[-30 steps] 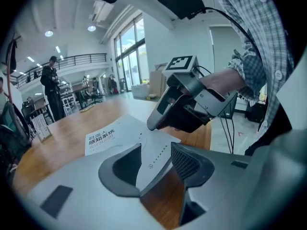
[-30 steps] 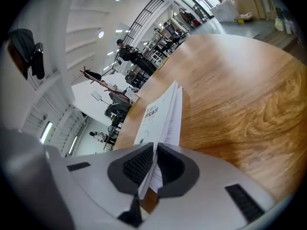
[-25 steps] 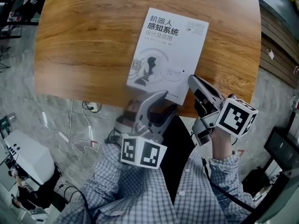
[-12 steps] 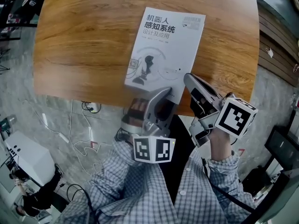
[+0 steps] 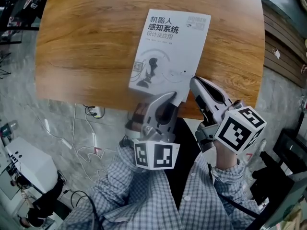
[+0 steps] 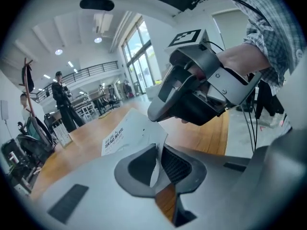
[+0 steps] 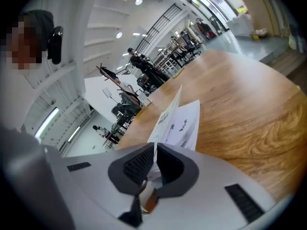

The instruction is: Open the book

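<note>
**A:** Starting nearest, what are the jaws doing?

**B:** The left gripper point(image 6: 157, 164) is sitting at the book's point(image 5: 170, 51) 6 o'clock edge. Its jaws have just been closing and are now pinching a thin white sheet of that edge. The right gripper point(image 7: 154, 164) is coming in at about 4 o'clock. Its jaws are pressing almost together on the white edge there, and a leaf is standing up from them.

**A:** And where is the book lying?

**B:** It is lying face up on the counter point(image 5: 86, 47), towards the counter's 3 o'clock side. Its near edge is hanging just past the counter's 6 o'clock rim.

**A:** How are you expecting it to handle?

**B:** I'm judging it to be a slim paperback: light, with a limp cover that is probably a little glossy. A pinch there is going to bend the sheet rather than lift the whole block. A hard tug is risking a crease or a slip.

**A:** So where should the hold be?

**B:** On the free edge, away from the 9 o'clock side where I'm guessing the spine is running. One pair of jaws should be taking only the cover near a corner, while the other is keeping the pages down. I can't tell whether the right jaws are catching the cover alone or some pages as well.
</note>
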A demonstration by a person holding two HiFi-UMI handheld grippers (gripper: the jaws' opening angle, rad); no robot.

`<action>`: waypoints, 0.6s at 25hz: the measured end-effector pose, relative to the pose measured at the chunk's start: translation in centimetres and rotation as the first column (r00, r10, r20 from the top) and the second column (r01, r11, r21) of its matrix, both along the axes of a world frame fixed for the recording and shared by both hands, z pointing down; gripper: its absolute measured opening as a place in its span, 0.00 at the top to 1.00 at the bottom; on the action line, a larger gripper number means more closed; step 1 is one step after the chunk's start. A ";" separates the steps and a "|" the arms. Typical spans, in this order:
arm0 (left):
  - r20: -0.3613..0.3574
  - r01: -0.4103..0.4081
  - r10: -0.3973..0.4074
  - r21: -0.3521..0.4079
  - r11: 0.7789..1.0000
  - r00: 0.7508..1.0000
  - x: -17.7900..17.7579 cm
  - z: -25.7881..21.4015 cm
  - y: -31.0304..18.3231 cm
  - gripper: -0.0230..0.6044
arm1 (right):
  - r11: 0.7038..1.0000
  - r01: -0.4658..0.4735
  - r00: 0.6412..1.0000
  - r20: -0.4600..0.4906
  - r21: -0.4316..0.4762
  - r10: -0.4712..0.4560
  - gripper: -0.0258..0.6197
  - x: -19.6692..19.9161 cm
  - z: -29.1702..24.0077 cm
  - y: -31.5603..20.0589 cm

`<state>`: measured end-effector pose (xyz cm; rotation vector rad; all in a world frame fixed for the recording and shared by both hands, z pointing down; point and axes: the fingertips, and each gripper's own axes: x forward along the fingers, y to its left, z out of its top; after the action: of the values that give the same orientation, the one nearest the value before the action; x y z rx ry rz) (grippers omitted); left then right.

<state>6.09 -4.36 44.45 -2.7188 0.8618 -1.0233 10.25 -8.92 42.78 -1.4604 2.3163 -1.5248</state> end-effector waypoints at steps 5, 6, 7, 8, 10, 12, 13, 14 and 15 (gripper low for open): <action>-0.044 0.032 -0.033 -0.014 0.999 0.999 -0.3 -1.1 -0.7 0.91 | 0.994 0.004 0.975 -0.221 0.108 0.020 0.92 1.5 -2.1 0.4; -0.058 0.040 -0.041 -0.022 0.999 0.997 -0.4 -1.3 -0.8 0.91 | 0.993 0.012 0.969 -0.248 0.114 0.017 0.92 1.7 -2.0 0.6; -0.072 0.049 -0.050 -0.027 0.998 0.996 -0.5 -1.5 -0.9 0.91 | 0.993 0.020 0.967 -0.255 0.112 0.009 0.92 1.7 -1.7 0.8; -0.090 0.061 -0.064 -0.033 0.998 0.994 -0.7 -1.8 -1.0 0.91 | 0.994 0.029 0.969 -0.247 0.107 -0.002 0.92 1.4 -1.2 1.0; -0.144 0.093 -0.101 -0.063 0.994 0.984 -1.1 -2.5 -1.5 0.91 | 0.995 0.052 0.973 -0.230 0.087 -0.031 0.92 0.5 0.1 1.3; -0.190 0.112 -0.128 -0.091 0.989 0.973 -1.6 -3.4 -2.1 0.91 | 0.995 0.080 0.967 -0.245 0.061 -0.063 0.92 -0.6 1.6 1.6; -0.204 0.112 -0.130 -0.098 0.989 0.970 -1.8 -3.9 -2.4 0.91 | 0.994 0.095 0.961 -0.263 0.050 -0.079 0.92 -1.2 2.3 1.7; -0.216 0.111 -0.132 -0.106 0.988 0.967 -2.1 -4.4 -2.7 0.91 | 0.993 0.110 0.954 -0.286 0.041 -0.094 0.92 -1.6 3.0 1.7; -0.233 0.112 -0.138 -0.119 0.987 0.963 -2.4 -4.8 -2.9 0.91 | 0.992 0.125 0.943 -0.314 0.035 -0.108 0.92 -1.9 3.5 1.7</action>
<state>3.69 -7.29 39.66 -2.9552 1.0581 -0.7887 8.35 -7.24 46.33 -1.6877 2.6389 -1.3232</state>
